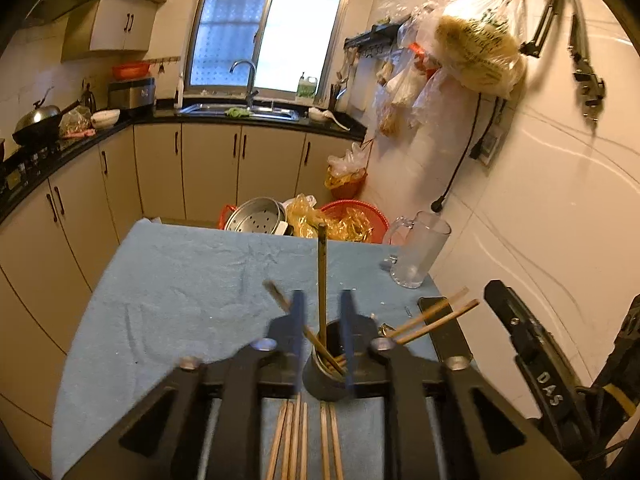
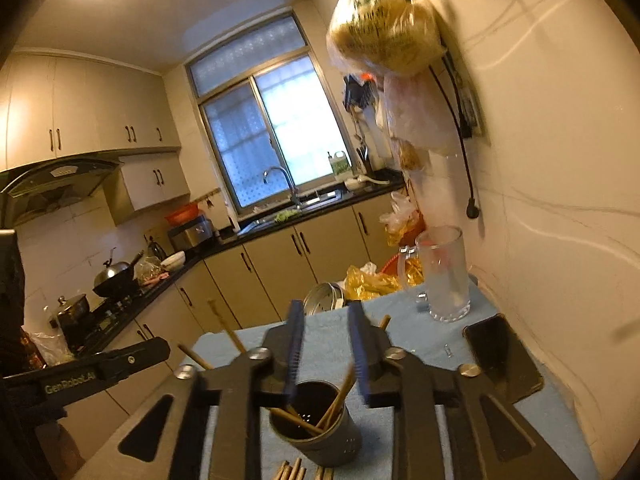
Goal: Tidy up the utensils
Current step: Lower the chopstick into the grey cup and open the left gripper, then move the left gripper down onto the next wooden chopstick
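Note:
A dark perforated metal holder cup (image 1: pixel 325 376) stands on the blue tablecloth (image 1: pixel 180 280), with several wooden chopsticks leaning in it. It also shows in the right wrist view (image 2: pixel 316 428). My left gripper (image 1: pixel 323 312) is open above the cup, and one chopstick (image 1: pixel 322 280) stands upright between its jaws, untouched. Several loose chopsticks (image 1: pixel 304 440) lie on the cloth below the cup. My right gripper (image 2: pixel 326 344) is open and empty just above the cup. Its body shows at the right of the left wrist view (image 1: pixel 532 344).
A glass pitcher (image 1: pixel 420 252) stands at the table's far right by the wall. A black phone (image 2: pixel 504 356) lies to the right of the cup. A steamer pot (image 1: pixel 256 216) and red basket (image 1: pixel 356 220) sit beyond the table's far edge. Kitchen counters run left and behind.

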The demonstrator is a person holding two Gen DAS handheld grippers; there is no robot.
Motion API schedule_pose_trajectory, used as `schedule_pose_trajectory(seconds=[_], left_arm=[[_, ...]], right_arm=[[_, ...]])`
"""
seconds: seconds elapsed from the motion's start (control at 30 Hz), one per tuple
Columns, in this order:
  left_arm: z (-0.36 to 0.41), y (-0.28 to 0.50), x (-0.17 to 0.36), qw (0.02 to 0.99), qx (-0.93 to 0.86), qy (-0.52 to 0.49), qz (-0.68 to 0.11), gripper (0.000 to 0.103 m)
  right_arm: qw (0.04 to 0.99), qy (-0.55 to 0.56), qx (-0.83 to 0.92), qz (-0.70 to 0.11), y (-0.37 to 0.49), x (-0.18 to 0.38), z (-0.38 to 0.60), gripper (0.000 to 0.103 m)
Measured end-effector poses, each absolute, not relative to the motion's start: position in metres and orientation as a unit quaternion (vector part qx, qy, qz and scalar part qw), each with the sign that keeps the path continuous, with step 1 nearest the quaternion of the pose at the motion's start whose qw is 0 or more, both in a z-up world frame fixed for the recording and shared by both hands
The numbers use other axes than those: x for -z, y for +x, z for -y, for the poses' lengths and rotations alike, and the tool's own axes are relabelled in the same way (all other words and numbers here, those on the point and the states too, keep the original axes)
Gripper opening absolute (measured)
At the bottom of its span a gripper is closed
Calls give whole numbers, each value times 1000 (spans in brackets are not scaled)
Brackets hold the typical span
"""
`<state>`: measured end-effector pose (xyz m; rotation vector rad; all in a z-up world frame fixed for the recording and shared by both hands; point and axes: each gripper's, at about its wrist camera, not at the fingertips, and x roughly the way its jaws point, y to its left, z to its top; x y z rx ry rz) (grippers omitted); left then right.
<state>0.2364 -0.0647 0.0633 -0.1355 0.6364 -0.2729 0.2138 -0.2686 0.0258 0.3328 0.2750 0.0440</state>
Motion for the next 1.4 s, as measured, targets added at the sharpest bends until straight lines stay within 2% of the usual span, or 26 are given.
schedule_pose_trajectory(seconds=[0.13,0.27,0.4,0.67,0.87,1.0,1.4], left_arm=[[45,201,-70,944,127,-71,-296,36],[22,167,-61,945,92,-73,-304,45],[4,137,-37,937,75,-75,-333,46],[-4,93,3,925,66,-70,-367,46],[-4,80,6,923,73,-70,-370,46],[-7,80,7,922,77,-69,-373,46],[-6,107,22,912,82,-66,-397,46]], right_arm=[[977,164,-37,-129,173,-40,267,35],[977,154,-50,-136,130,-43,262,50],[975,140,-58,-161,95,-31,252,53],[958,146,-67,-239,68,13,244,52],[952,127,-68,-269,61,27,234,45],[950,123,-70,-280,62,31,229,39],[938,123,-79,-314,87,46,223,36]])
